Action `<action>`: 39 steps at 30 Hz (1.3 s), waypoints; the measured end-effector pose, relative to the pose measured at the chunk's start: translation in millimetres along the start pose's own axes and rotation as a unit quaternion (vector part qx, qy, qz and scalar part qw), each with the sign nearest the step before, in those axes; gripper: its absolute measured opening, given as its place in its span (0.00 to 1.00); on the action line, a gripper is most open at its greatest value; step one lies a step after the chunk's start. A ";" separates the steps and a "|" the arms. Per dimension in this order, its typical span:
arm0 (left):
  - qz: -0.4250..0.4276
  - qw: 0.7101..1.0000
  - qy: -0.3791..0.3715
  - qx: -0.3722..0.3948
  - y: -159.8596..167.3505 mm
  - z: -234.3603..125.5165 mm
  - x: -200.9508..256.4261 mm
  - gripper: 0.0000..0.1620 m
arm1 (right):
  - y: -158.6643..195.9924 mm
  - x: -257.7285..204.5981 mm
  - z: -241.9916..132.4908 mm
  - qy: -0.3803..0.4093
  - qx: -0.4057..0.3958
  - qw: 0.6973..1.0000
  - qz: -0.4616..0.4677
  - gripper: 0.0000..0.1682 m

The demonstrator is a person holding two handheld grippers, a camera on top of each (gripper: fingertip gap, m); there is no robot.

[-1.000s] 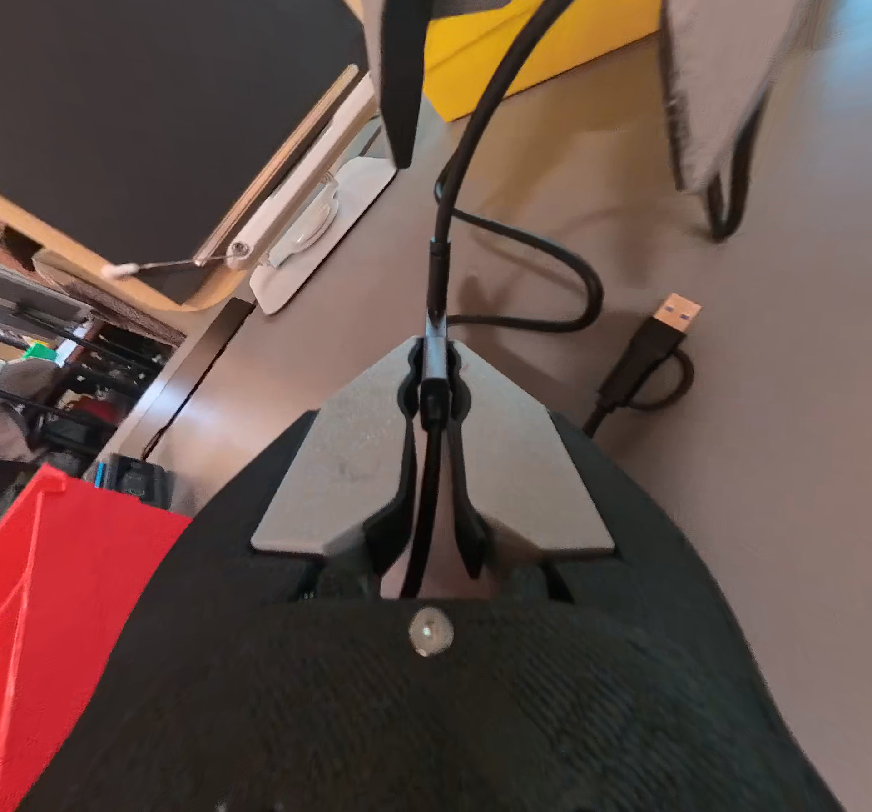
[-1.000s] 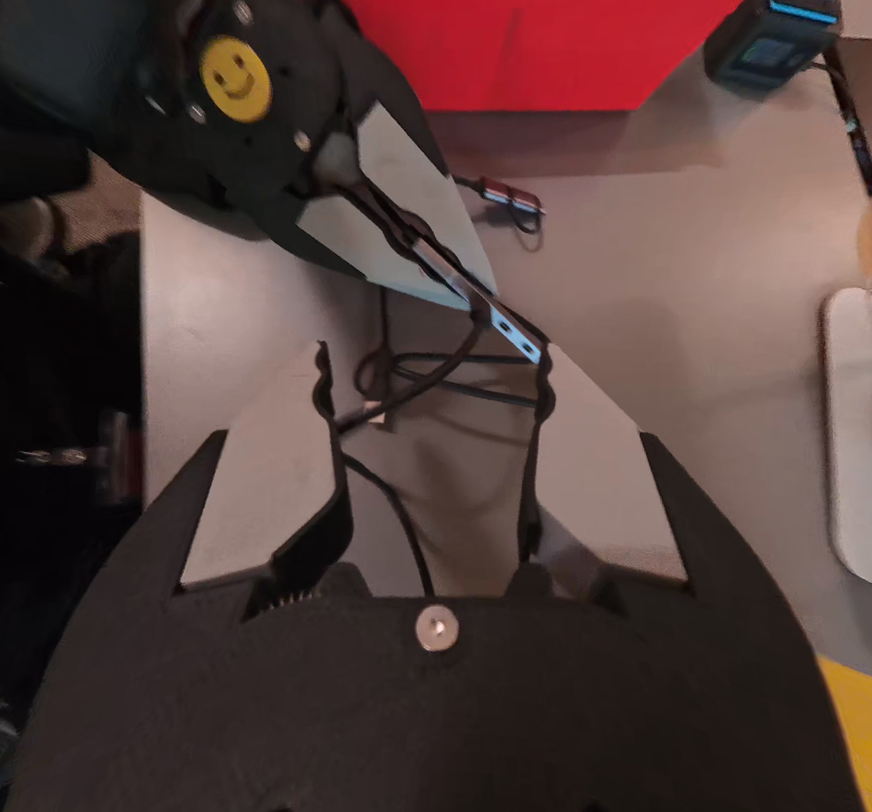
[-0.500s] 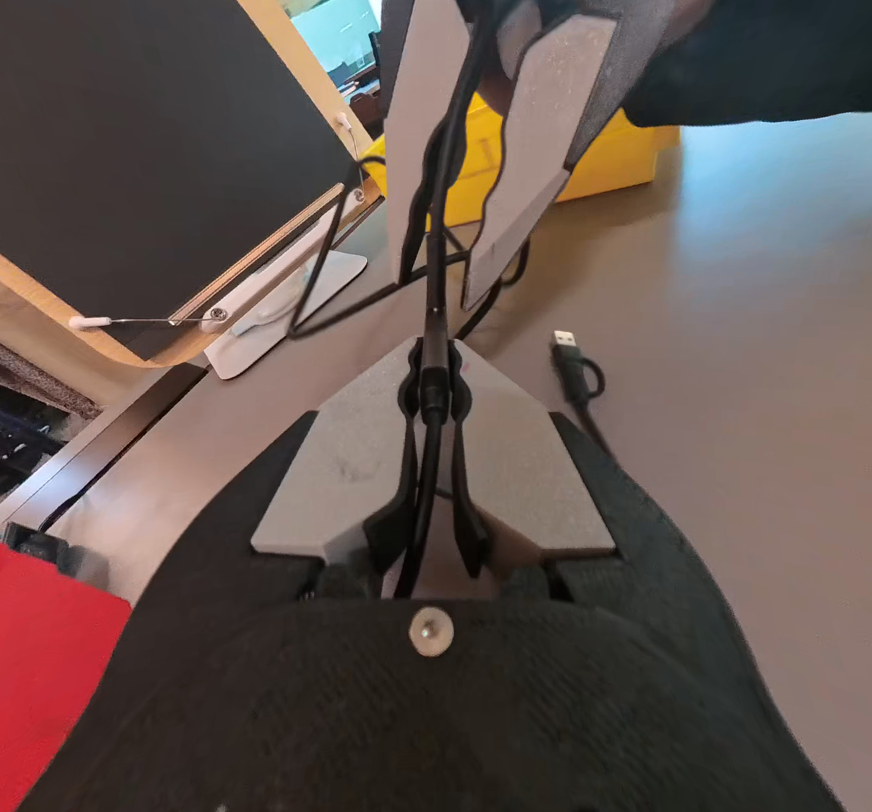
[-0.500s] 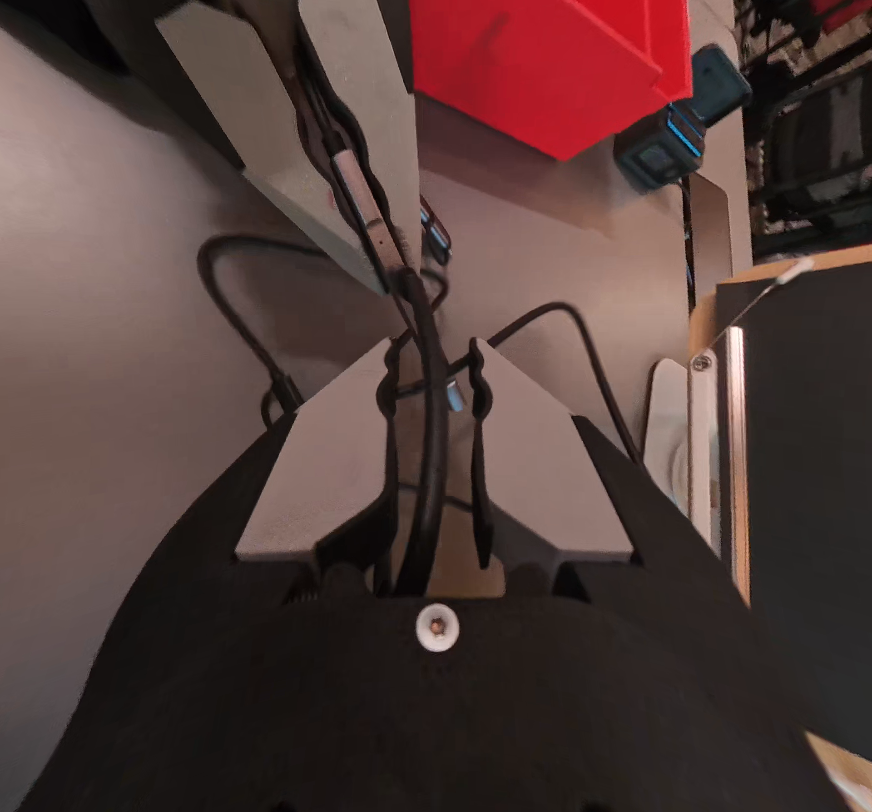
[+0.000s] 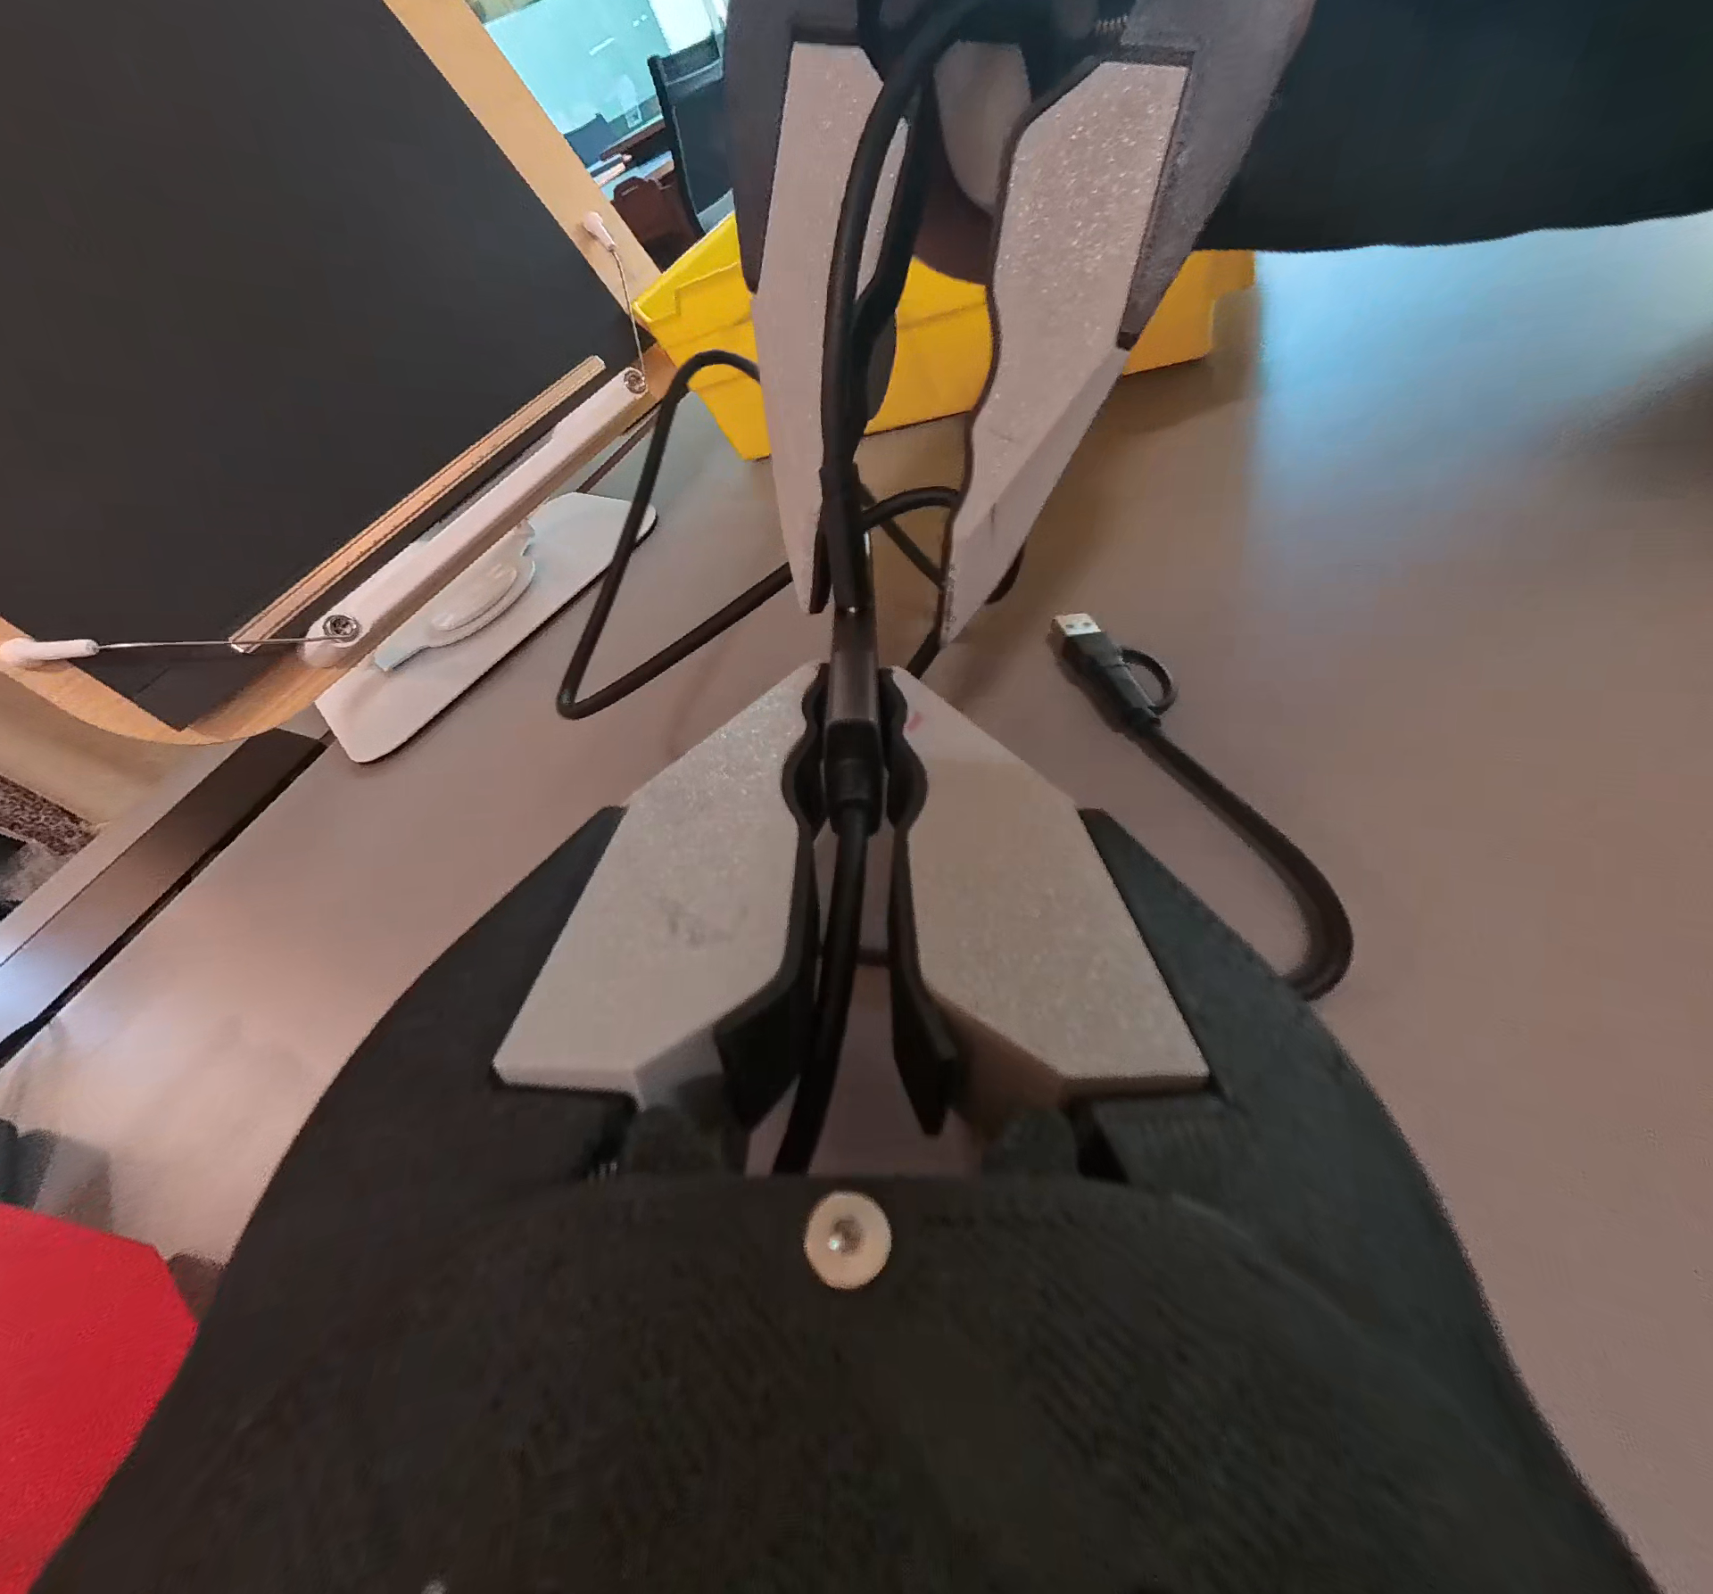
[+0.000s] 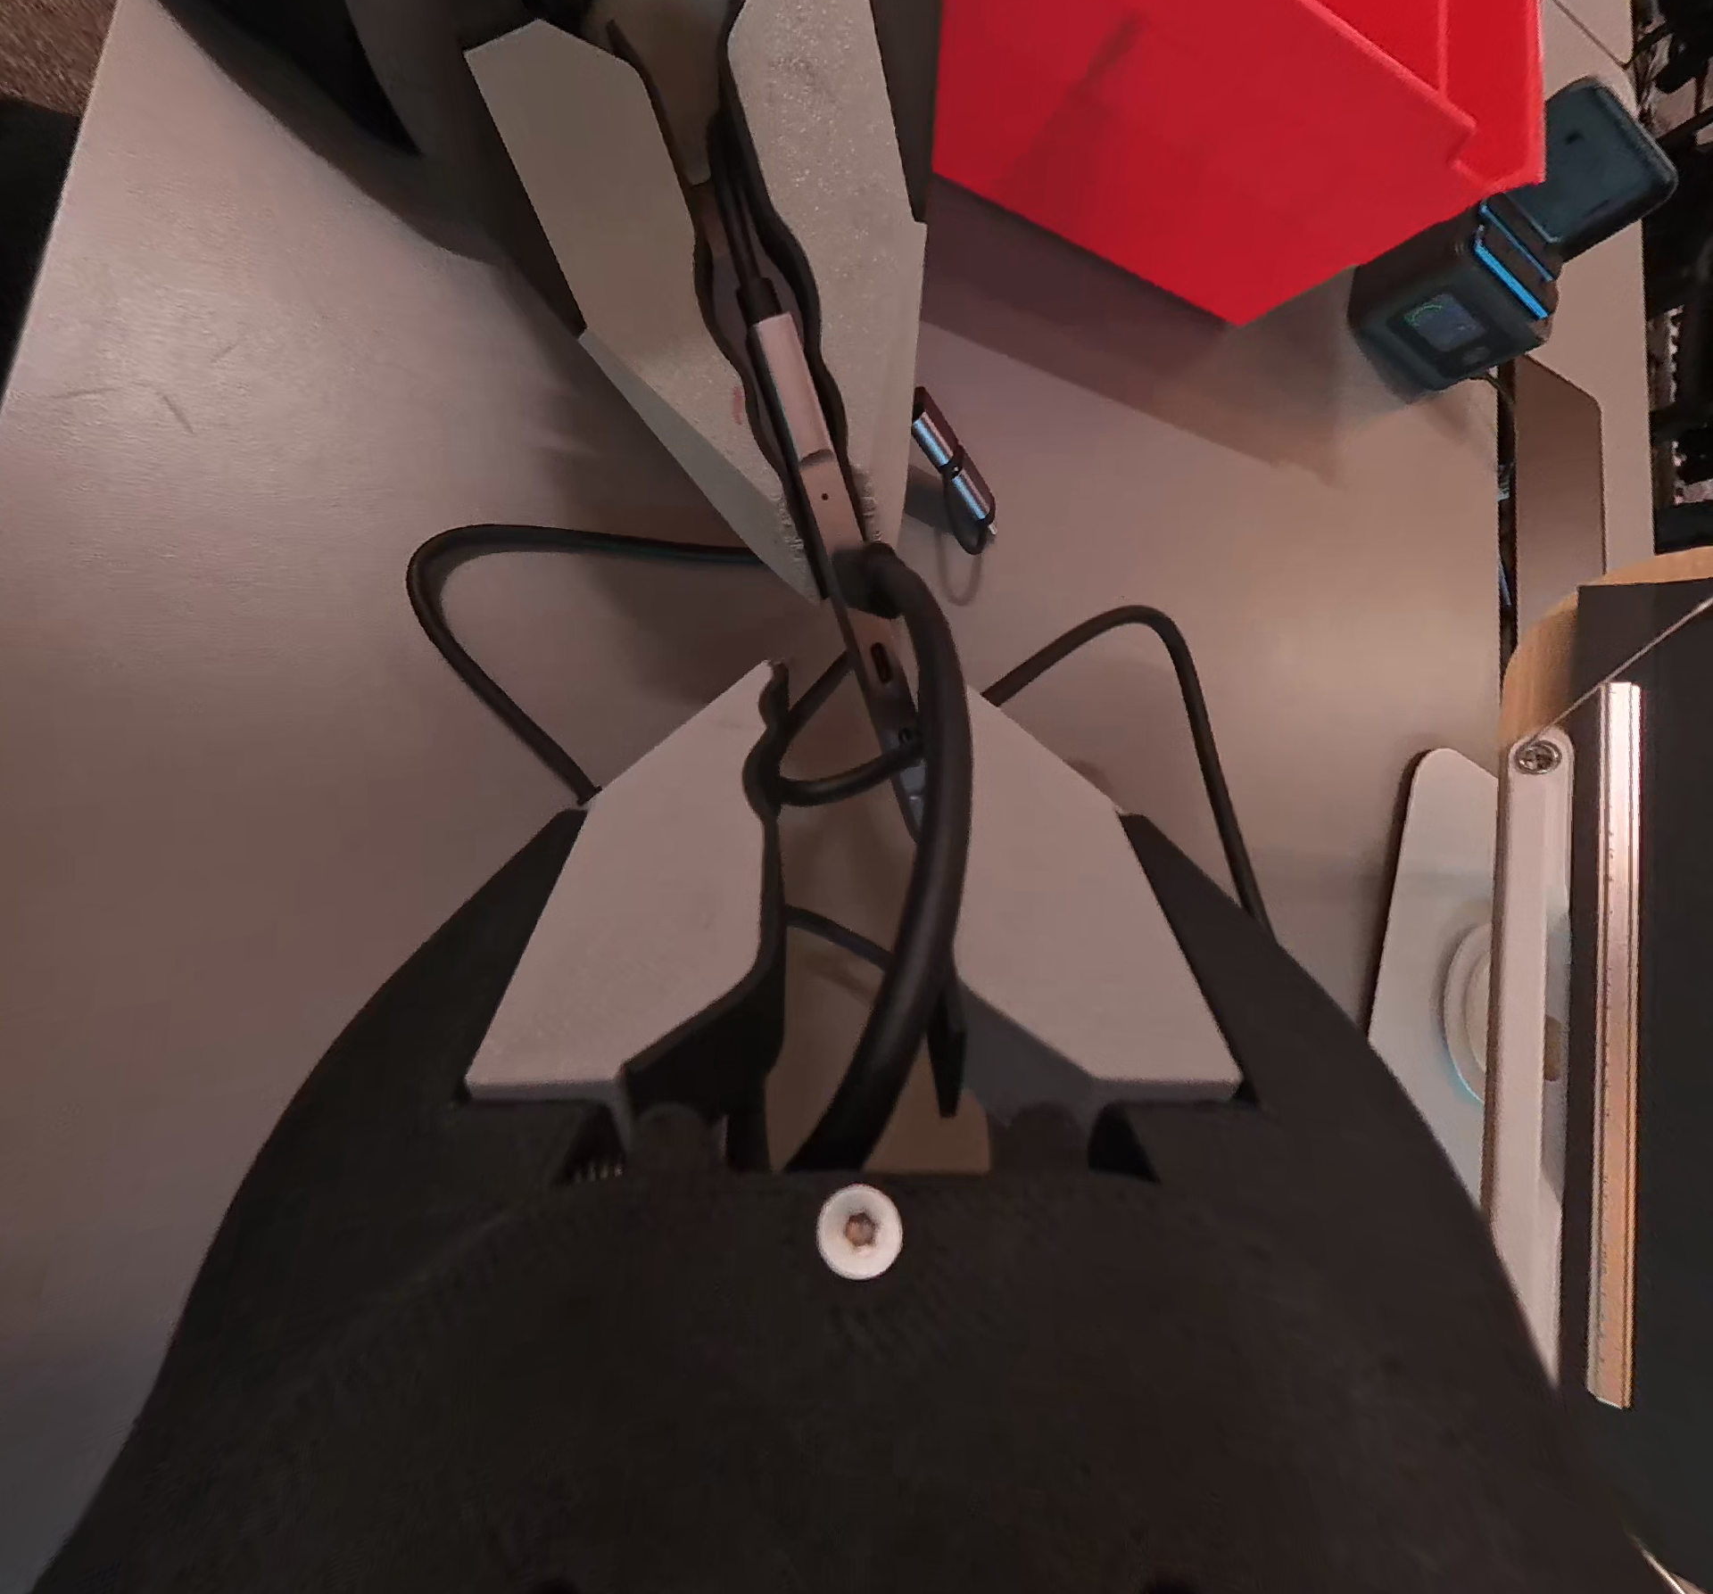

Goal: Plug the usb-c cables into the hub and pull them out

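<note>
My left gripper (image 5: 853, 688) is shut on the slim grey hub (image 5: 853, 680), held edge-on above the table. In the right wrist view the hub (image 6: 802, 428) sticks out of the left gripper (image 6: 848, 558) towards me. A black USB-C cable (image 6: 936, 808) is plugged into the hub's side. It runs loosely back between my right gripper's (image 6: 876, 697) fingers. The right gripper is open, tip to tip with the left one, and the hub's free end reaches into its gap. In the left wrist view the right gripper (image 5: 881, 618) hangs above with the cable (image 5: 839, 345) through it.
A second black cable with a USB plug and adapter (image 5: 1103, 669) lies on the table; it also shows in the right wrist view (image 6: 955, 474). A red bin (image 6: 1205, 67), a yellow bin (image 5: 927, 354), a dark screen on a white stand (image 5: 491, 613) and a small black device (image 6: 1502, 280) ring the work area. My left and right fingertips are right by each other. The small black device (image 6: 1502, 280) is about 35 cm from both grippers' fingertips.
The two grippers have come together tip to tip. My right gripper's jaws had narrowed around the black cable half a second ago and now stand wider apart. The left gripper stays shut on the hub.
</note>
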State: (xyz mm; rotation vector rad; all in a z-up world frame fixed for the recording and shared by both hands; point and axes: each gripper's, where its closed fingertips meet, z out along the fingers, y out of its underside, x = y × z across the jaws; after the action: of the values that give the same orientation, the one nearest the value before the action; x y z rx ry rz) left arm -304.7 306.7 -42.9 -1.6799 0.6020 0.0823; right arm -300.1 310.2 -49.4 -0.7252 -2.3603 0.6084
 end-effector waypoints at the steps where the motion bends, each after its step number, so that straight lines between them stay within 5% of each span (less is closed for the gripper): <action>1: 0.001 1.000 0.002 0.000 0.0 -0.1 1.0 0.04 | 0.6 -1.6 -0.3 -0.002 -0.007 1.000 -0.003 0.16; 10: 0.003 1.000 0.011 -0.005 1.2 0.1 4.2 0.04 | 6.2 13.3 -7.5 0.056 -0.049 0.997 -0.022 0.28; 14: 0.010 1.000 0.007 0.003 -1.6 -0.4 5.2 0.04 | 3.5 6.2 -7.0 0.040 -0.042 0.998 -0.019 0.18; 26: 0.018 1.000 0.011 -0.017 4.3 2.0 7.5 0.04 | 19.5 14.5 -6.5 0.070 -0.077 0.994 -0.032 0.28; 34: 0.002 1.000 0.014 -0.016 3.9 0.3 5.9 0.04 | 7.7 2.1 2.9 0.011 -0.013 1.000 -0.003 0.21; 39: 0.008 1.000 0.016 -0.017 4.1 0.0 7.9 0.04 | 1.6 3.2 4.7 0.042 0.007 0.999 -0.023 0.09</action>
State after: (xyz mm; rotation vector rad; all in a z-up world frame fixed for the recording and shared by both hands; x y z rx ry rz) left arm -299.7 303.6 -49.6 -1.7117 0.6425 0.0779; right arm -304.7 312.2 -52.4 -0.6753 -2.2855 0.5640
